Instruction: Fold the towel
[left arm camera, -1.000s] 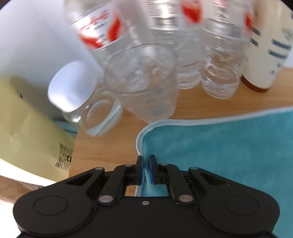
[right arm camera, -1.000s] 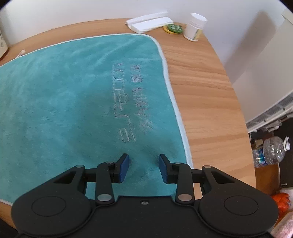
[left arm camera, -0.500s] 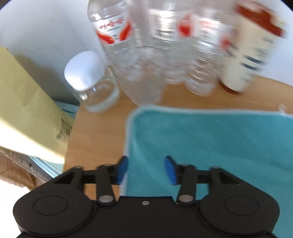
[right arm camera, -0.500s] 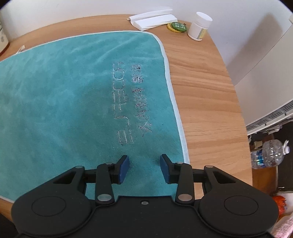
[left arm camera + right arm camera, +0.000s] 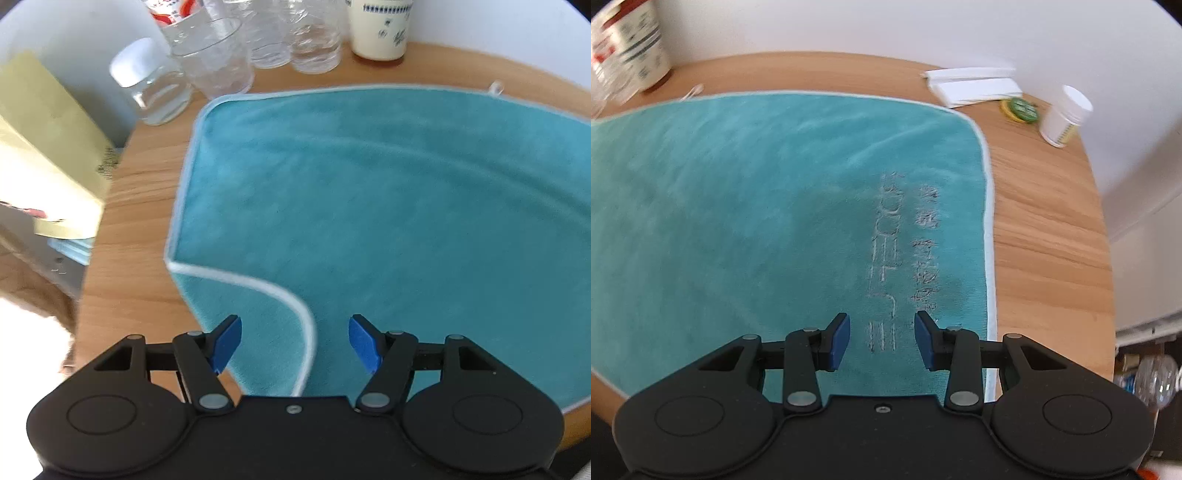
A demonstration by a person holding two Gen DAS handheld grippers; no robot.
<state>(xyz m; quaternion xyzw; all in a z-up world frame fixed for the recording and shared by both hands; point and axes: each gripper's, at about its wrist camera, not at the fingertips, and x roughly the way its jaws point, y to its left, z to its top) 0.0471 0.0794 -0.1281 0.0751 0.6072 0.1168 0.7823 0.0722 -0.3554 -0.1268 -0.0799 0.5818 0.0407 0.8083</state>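
My left hand-held gripper (image 5: 294,341) was pinching the teal towel (image 5: 388,206) at its corner near the clear bottles (image 5: 295,40) 1 s ago; now it's let go, spread wide, pulled back w/ nothing between the pads. Towel lies on the round wooden bench (image 5: 136,192), and the corner nearest me is flopped over onto the towel itself, white hem (image 5: 295,299) curling. Right hand-held gripper (image 5: 882,341) also spread, hovering over the embroidered lettering (image 5: 886,266) close to the towel's right hem, approx same as before. So: no fold made yet imo, I'd regrab that corner.
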